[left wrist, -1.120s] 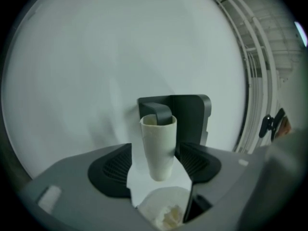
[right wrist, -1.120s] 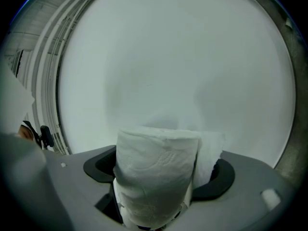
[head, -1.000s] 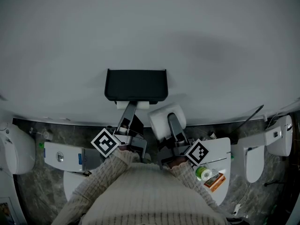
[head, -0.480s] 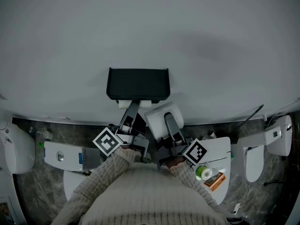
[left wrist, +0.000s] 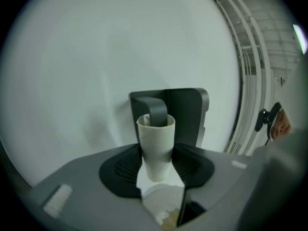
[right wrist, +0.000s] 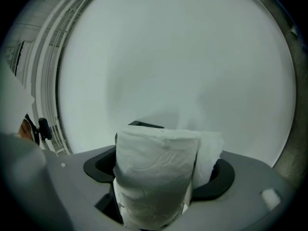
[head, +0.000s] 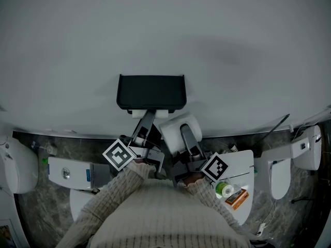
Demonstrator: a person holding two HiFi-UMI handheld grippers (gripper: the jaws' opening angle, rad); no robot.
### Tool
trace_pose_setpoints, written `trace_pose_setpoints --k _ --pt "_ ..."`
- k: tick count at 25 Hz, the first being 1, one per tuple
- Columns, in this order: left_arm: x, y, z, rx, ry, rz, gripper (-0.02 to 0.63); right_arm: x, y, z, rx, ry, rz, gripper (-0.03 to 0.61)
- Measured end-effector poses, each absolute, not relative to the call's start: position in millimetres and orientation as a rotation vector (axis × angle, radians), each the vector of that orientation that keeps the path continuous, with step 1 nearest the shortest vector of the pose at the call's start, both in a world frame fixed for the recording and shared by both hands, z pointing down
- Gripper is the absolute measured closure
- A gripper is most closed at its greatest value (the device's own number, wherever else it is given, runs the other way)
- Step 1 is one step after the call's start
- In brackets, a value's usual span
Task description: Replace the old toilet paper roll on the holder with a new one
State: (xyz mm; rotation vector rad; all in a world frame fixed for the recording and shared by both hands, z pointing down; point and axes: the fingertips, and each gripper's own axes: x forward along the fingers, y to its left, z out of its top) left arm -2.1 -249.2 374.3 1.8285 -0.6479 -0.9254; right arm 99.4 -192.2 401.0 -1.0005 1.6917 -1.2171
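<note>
A black holder [head: 150,92] hangs on the grey wall. On its curved arm [left wrist: 157,110] sits the old roll, a bare cardboard tube [left wrist: 156,146] with a scrap of paper under it. My left gripper [head: 148,117] reaches up to it. Its jaws have just been closing and now clamp the tube from both sides in the left gripper view [left wrist: 156,170]. Just right of the holder, my right gripper [head: 182,132] is shut on the full new white roll [head: 171,130]. That roll [right wrist: 156,177] fills the space between its jaws [right wrist: 156,189].
Below the wall lies dark marbled floor. A white cistern [head: 70,172] and a toilet [head: 18,164] stand at the left. The right toilet's lid [head: 244,165] carries a green roll [head: 224,190] and an orange box [head: 238,199]. Another toilet [head: 305,149] is at the far right.
The left gripper has crept slightly up toward the holder. The right gripper and the new roll have shifted a little left toward it.
</note>
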Motion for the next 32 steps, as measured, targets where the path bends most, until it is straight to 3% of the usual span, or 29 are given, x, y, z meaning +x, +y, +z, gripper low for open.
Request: trace_pose_setpoints --k 32 --pt "101.0 -231.0 378.2 1.842 -0.382 -0.737 0.434 183.0 -146.9 402.3 -1.233 1.489 -1.033 0.140"
